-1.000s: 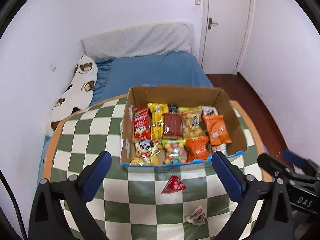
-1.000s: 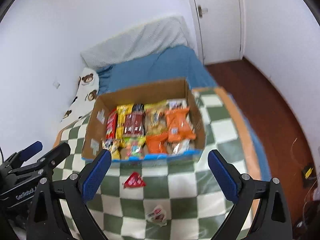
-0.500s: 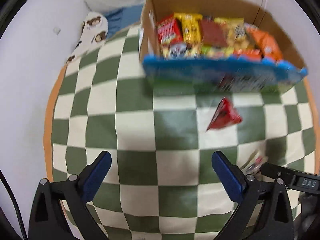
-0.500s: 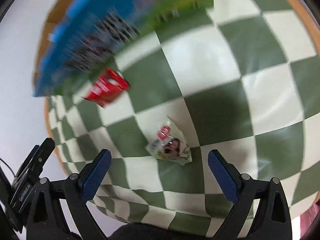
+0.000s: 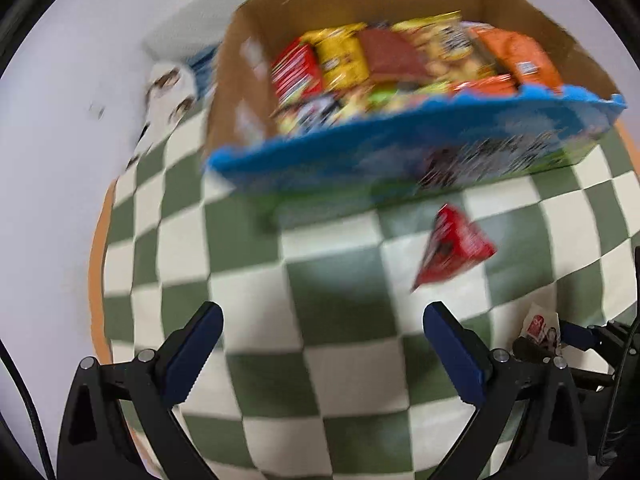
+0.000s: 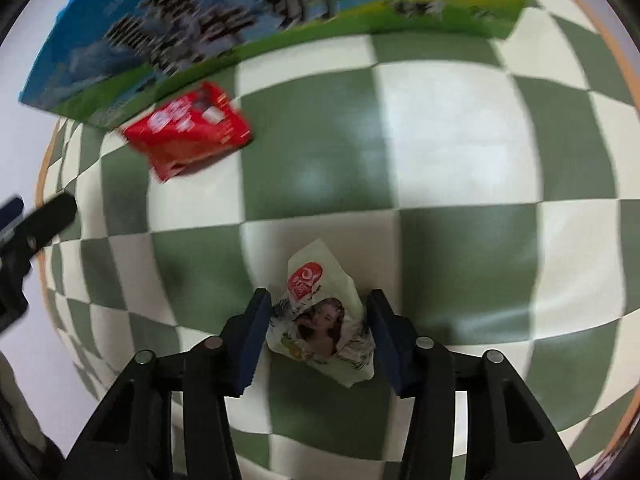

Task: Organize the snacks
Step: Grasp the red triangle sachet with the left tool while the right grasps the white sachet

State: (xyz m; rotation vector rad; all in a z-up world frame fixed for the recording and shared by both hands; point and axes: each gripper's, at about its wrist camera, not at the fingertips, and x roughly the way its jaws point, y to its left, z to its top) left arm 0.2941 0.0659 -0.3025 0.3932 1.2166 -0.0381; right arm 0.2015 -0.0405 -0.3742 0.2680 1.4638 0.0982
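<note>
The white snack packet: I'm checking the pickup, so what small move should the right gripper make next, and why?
Probably lift it straight up. The right gripper, which has just been closing, has the white packet between its pads on the checked tablecloth, and the snack box sits beyond it.

Motion blur smears the printed lettering on the blue-and-green front wall of the cardboard snack box [image 6: 256, 20], so none of it reads in either view. The packets inside the box [image 5: 400, 60] blur into patches of red, yellow, brown and orange, their labels illegible. The red triangular snack packet [image 5: 452, 250] near the box's front wall is smeared too. In the left wrist view only a corner of the small white snack packet [image 5: 538, 326] shows, the rest hidden behind the right gripper [image 5: 576, 334], itself cut off by the picture's edge. Whether the right gripper's pads [image 6: 256, 332] actually press on that packet cannot be told.
</note>
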